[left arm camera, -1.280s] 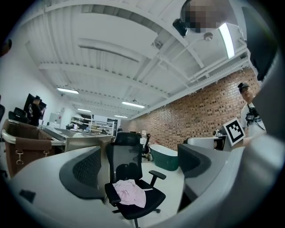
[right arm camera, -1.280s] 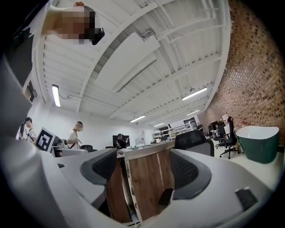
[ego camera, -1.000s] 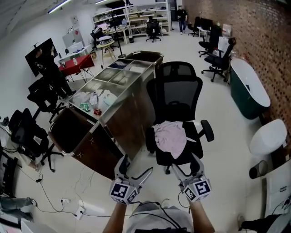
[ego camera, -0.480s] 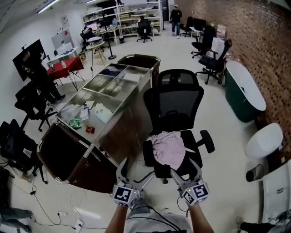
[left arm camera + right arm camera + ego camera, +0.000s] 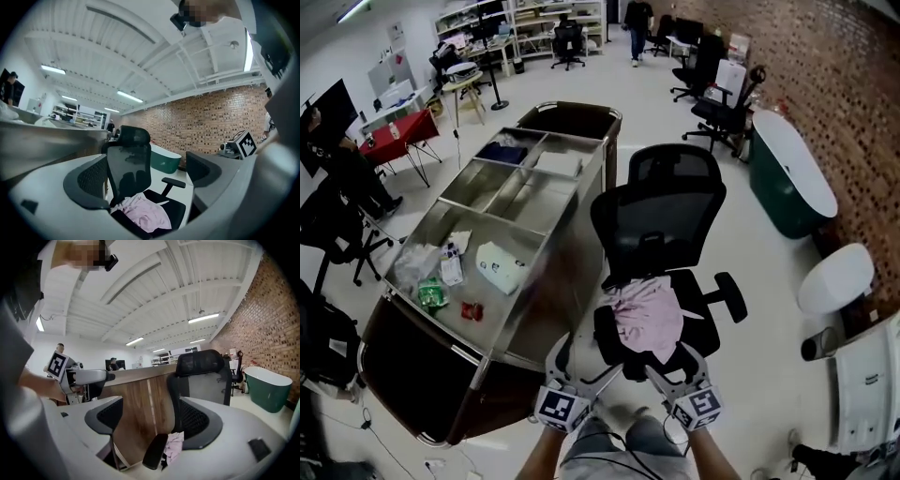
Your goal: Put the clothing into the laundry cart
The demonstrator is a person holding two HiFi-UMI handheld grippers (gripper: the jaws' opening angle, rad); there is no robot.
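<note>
Your left claw and your right claw both stand with jaws spread apart, and neither has hold of anything (each gripper view shows only open air and the chair between the pads). They sit side by side at the bottom of the head view, pointing roughly level toward the office chair.

The room is a large workshop with a pale, glossy floor. A brick wall runs down your right side, with a dark green bathtub standing by it. Shelving and more office chairs fill the far end, where a person stands. A red table is off to your left. The laundry cart is the long unit just left of the chair. It has wood-panelled sides and a steel top divided into compartments, with a few small packets lying on it. A dark bin sits at its near end.

The pink clothing lies crumpled on the chair's seat, spilling toward the front edge. It is just beyond your claw tips and between them, touching neither. In the left gripper view it shows low between the jaws. In the right gripper view it peeks out behind the chair's armrest.
</note>
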